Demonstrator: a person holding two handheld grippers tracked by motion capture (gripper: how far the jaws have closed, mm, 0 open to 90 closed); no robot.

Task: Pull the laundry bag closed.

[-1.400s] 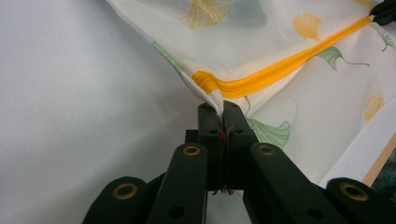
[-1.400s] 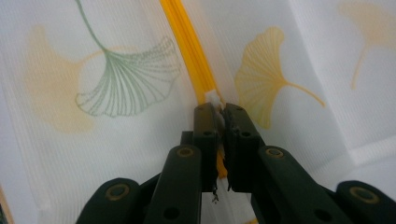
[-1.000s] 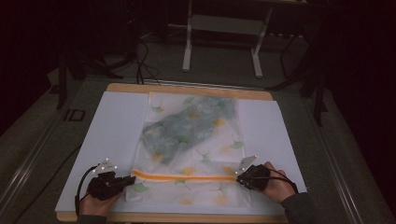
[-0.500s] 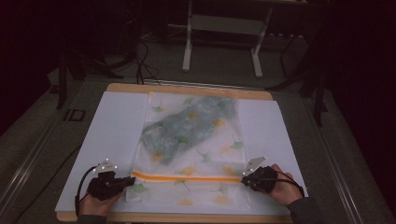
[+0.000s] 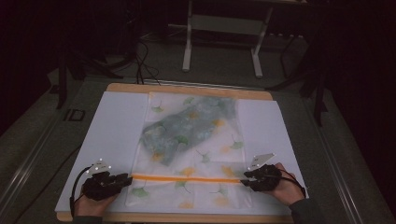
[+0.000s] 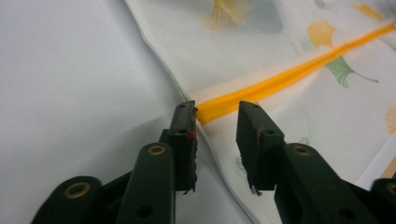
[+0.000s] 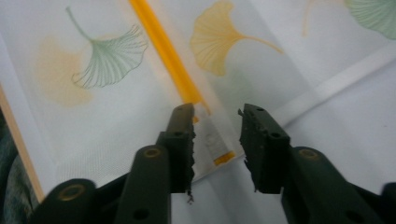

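Only "ID" reads (faintly) on the floor sign (image 5: 74, 115).

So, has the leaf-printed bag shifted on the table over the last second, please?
No: the bag still has its far edge along the wooden board's far rim, and its orange zip sits equally near the front edge.

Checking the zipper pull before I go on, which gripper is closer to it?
Right. The right gripper has its open jaws either side of the zipper pull; the left gripper sits at the orange zipper's opposite end.
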